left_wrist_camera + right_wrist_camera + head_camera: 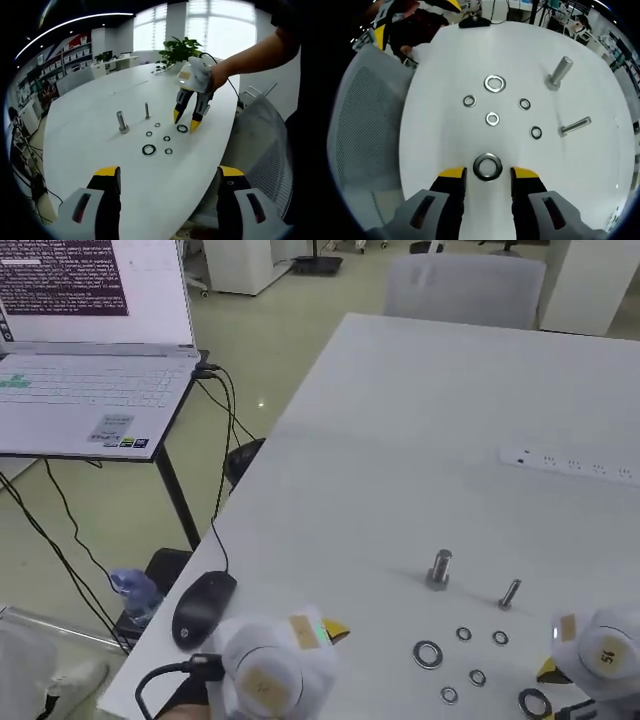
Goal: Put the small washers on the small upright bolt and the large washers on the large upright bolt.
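Straddles a large washer [487, 166] between the right gripper's [488, 173] spread jaws, placed for pinching. Keeps the large upright bolt [559, 72] ahead, rightward. Holds the left gripper [169, 171] clear, jaws spread, empty.

Bolts [559, 74], washers [487, 166] — shiny metal; table [400, 440] matt white, smooth — mouse [205, 605] blk plastic.

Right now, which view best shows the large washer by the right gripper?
Right gripper view: the large washer sits whole and close between the fingers. Left gripper view shows it small; head view, at the bottom edge.
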`<control>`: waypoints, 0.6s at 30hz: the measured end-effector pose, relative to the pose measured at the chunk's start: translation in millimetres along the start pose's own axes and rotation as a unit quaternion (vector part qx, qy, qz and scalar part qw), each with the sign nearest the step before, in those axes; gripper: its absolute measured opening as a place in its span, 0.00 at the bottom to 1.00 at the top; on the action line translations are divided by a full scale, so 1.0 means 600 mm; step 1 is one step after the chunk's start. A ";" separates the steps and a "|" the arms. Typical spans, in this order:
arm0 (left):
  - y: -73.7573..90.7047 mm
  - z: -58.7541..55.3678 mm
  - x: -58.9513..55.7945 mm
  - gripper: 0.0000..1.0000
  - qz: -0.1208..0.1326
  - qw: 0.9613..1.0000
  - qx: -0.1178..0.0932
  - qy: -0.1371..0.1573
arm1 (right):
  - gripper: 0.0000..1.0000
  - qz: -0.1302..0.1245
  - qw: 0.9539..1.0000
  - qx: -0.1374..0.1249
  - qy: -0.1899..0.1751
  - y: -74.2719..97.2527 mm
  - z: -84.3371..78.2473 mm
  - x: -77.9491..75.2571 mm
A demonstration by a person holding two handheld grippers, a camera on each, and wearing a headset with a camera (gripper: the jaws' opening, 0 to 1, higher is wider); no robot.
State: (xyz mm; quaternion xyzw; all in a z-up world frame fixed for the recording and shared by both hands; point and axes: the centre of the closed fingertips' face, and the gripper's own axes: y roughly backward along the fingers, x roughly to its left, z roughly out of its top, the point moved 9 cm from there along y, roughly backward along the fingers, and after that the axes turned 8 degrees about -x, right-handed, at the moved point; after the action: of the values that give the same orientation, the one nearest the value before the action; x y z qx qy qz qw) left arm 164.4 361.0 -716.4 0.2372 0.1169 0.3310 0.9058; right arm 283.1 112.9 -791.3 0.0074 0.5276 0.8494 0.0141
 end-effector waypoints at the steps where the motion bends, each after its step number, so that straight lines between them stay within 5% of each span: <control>1: -0.001 0.000 0.000 0.78 -0.001 1.000 0.000 0.000 | 0.36 0.001 1.000 0.002 0.003 0.000 0.000 0.001; 18: 0.004 -0.008 0.020 0.74 0.000 1.000 -0.001 0.007 | 0.25 -0.004 1.000 0.026 0.005 -0.003 0.011 0.004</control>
State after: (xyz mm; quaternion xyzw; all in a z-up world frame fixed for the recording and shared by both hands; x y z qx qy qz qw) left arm 170.5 372.0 -720.2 0.2342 0.1230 0.3332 0.9050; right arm 280.7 119.7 -790.4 0.0016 0.5496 0.8353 0.0143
